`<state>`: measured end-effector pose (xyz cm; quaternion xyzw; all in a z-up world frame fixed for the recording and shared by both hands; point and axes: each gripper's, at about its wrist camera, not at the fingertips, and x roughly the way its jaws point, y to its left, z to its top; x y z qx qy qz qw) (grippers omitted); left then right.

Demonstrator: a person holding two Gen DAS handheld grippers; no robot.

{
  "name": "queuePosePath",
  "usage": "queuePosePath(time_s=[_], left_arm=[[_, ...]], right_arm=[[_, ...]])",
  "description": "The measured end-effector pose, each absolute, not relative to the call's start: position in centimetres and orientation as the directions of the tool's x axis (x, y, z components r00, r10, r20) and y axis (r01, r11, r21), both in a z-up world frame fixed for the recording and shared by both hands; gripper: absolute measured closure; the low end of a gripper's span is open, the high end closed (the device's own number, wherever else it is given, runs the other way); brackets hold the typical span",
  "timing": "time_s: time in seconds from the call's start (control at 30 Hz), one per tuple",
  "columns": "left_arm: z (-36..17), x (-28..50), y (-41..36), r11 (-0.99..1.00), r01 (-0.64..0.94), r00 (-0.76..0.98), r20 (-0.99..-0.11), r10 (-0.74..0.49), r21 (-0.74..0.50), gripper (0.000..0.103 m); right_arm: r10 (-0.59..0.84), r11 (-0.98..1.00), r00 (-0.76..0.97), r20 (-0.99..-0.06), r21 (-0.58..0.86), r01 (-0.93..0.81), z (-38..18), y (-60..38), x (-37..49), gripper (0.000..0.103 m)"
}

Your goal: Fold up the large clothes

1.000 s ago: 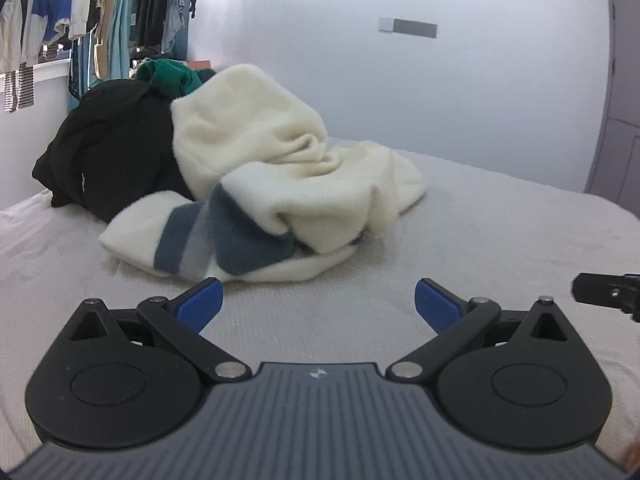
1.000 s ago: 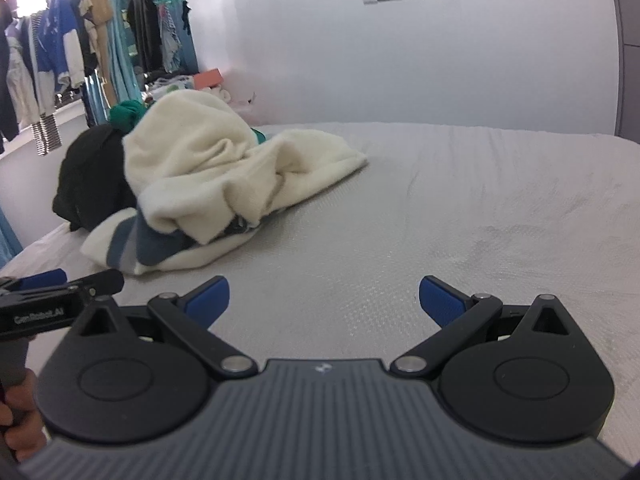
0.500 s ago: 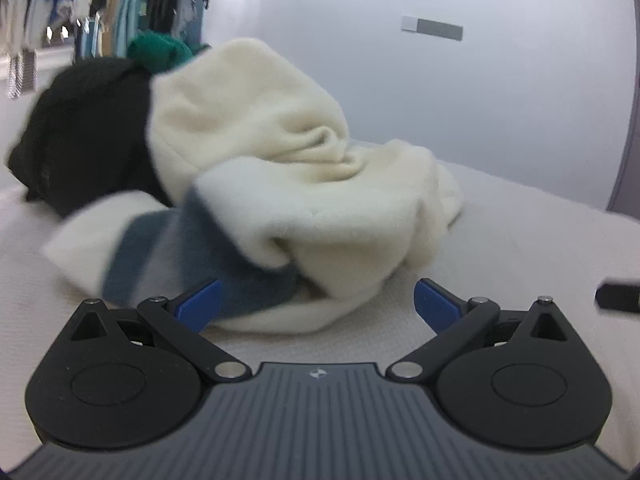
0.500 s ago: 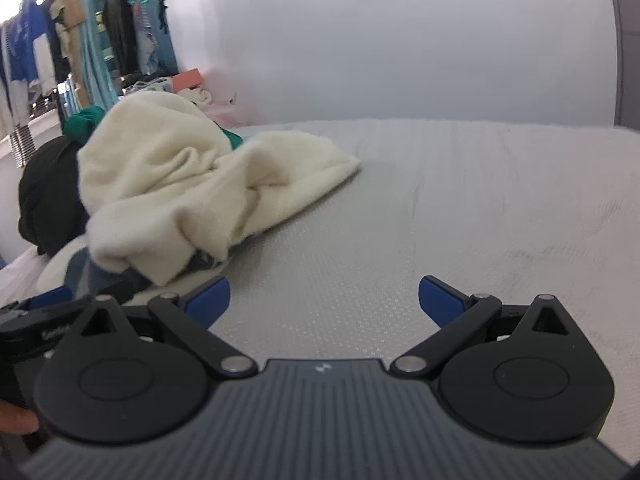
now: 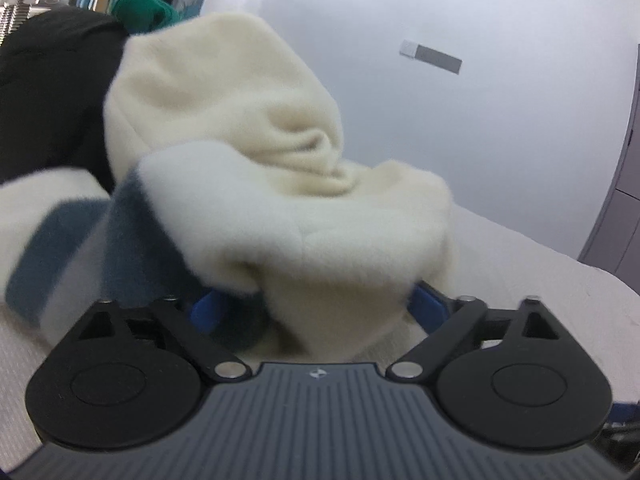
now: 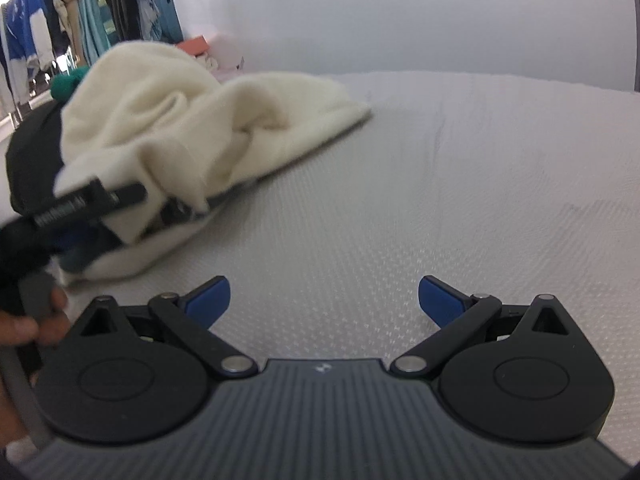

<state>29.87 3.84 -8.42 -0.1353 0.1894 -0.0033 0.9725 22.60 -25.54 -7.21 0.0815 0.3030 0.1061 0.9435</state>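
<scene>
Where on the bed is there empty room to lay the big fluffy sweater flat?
The bed is bare from the cream sweater rightward, back to the white wall and forward to the right gripper. The left side is crowded: the sweater lies heaped against a black garment, with the left gripper pushed into its near edge.

Cream sweater — blue-grey stripes; black garment.

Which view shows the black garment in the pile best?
Left wrist view: the black garment fills the upper left, behind the cream sweater and under a green item. In the right wrist view only a blurred sliver of it shows at the left edge, mostly hidden by the sweater and the left hand-held gripper.
</scene>
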Motion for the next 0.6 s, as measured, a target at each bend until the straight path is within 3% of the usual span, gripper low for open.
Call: queuePosePath(time_s=[0.17,0.23,0.33,0.53,0.6], left_arm=[[-8.1,29.8,4.7,0.959,-0.055,0.937,-0.347,-0.047,-0.277,0.031],[-7.9,29.7,4.7,0.964,-0.066,0.936,-0.351,-0.030,-0.258,0.051],[-7.5,29.5,5.3,0.958,-0.069,0.932,-0.360,-0.038,-0.278,0.068],[-5.9,27.1,5.4,0.959,-0.044,0.951,-0.307,-0.046,-0.279,0.092],[-5.0,25.9,5.5,0.951,-0.036,0.958,-0.281,-0.054,-0.306,0.093]], right_arm=[[0.241,0.968,0.790,-0.564,0.203,-0.150,-8.3,-25.7,23.1,0.001],[0.233,0.970,0.795,-0.560,0.191,-0.150,-8.5,-25.7,23.1,0.001],[0.220,0.973,0.804,-0.553,0.179,-0.143,-8.5,-25.7,22.6,0.001],[0.244,0.970,0.824,-0.512,0.137,-0.202,-7.4,-25.4,21.5,0.001],[0.249,0.968,0.821,-0.514,0.121,-0.219,-7.2,-25.3,21.2,0.001]])
